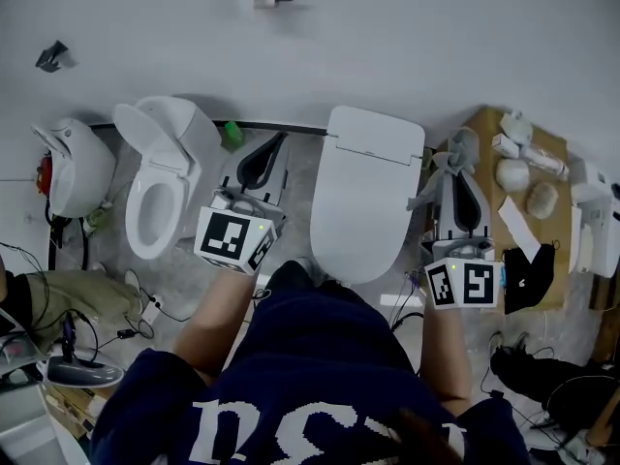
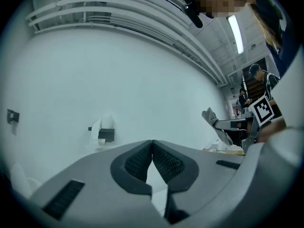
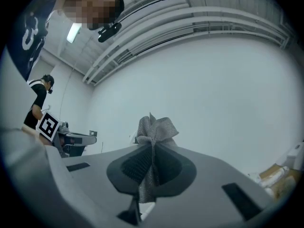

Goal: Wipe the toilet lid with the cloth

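Pinched in my right claw (image 3: 151, 148), the cloth (image 3: 156, 127) is up, ready for the lid (image 1: 360, 197); my left claw (image 2: 152, 144), pressed together empty, hangs clear.

Speckled grey floor (image 1: 295, 168), carrying a closed white toilet (image 1: 363, 197), an open-lidded toilet (image 1: 160, 197) at its left, a cardboard sheet (image 1: 557, 260) at its right, and loose cables (image 1: 147, 310).

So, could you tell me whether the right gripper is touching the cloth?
Touching. The right gripper view shows the right gripper with its jaws shut on the cloth, which bunches out above them.
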The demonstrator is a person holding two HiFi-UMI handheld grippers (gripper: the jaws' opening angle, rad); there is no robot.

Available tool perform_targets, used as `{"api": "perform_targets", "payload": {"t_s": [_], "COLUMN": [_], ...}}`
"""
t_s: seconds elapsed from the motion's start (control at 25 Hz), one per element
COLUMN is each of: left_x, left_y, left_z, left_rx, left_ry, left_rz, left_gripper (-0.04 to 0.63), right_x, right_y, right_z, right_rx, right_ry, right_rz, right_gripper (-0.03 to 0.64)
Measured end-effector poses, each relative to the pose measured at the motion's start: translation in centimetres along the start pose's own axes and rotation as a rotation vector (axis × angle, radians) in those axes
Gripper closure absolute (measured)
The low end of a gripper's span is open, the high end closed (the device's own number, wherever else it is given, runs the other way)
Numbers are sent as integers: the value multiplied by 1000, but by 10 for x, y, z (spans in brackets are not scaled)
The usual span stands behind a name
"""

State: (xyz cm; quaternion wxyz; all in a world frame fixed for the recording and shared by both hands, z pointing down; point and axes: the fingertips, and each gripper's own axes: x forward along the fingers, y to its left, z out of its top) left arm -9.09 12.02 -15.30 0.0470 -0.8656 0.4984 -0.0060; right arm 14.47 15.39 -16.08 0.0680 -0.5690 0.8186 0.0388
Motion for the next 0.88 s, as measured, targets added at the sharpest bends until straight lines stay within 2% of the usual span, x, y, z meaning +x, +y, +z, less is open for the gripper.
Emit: {"api": "perform_targets", "payload": {"t_s": [0.48,0.88], "left_x": [-11,-9], "left_y": [-8,-18], "left_z": [14,21], "left_rx": [5,8], "left_ry": [-27,-34], "left_rz": [9,5], "left_gripper": [575,575], "right_x": [-13,-18], "right_y": [-11,-21], "right_z": [13,24], "right_rx": [-57,-49], "right_ry": [-11,-47], "right_rz": [-49,-62], "right_gripper": [584,584]}}
